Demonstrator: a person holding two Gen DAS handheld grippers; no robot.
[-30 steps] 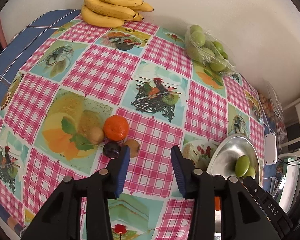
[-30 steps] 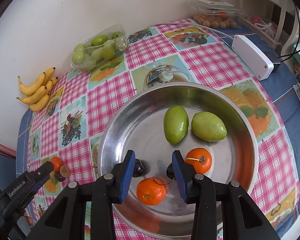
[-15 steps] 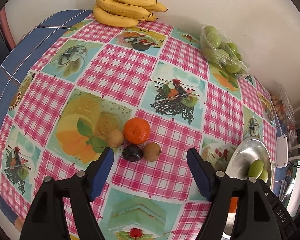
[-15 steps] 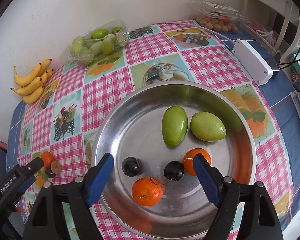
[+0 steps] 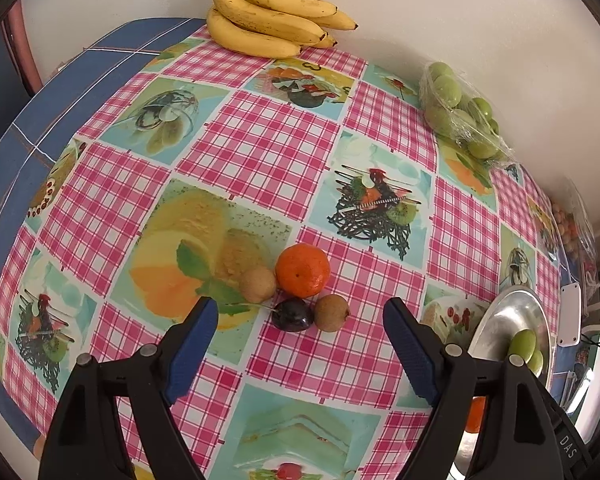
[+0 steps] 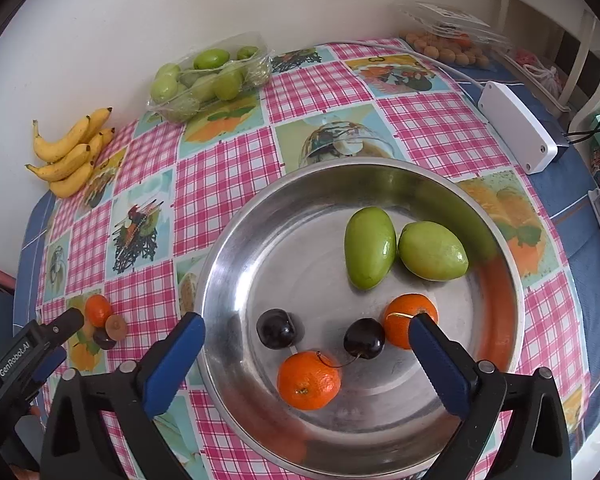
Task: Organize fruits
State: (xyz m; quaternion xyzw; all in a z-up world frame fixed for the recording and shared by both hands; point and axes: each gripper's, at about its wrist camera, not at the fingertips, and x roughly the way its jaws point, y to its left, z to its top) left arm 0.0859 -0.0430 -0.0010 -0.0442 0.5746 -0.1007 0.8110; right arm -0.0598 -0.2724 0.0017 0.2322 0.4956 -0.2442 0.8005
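Your left gripper (image 5: 300, 344) gapes wide before the cherry (image 5: 292, 314); your right gripper (image 6: 306, 354) gapes, empty, over the bowl (image 6: 236, 240).

Left claw (image 5: 300, 344) gapes wide before the cherry (image 5: 292, 314), holding nothing.

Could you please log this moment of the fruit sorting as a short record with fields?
left hand-held gripper: open, empty, hovering before the loose fruit cluster
right hand-held gripper: open, empty, above the metal bowl
loose on tablecloth: tangerine, dark cherry, two small brown fruits, close together
metal bowl: two green fruits, two tangerines, two dark cherries
by the wall: bananas, wrapped green fruit pack
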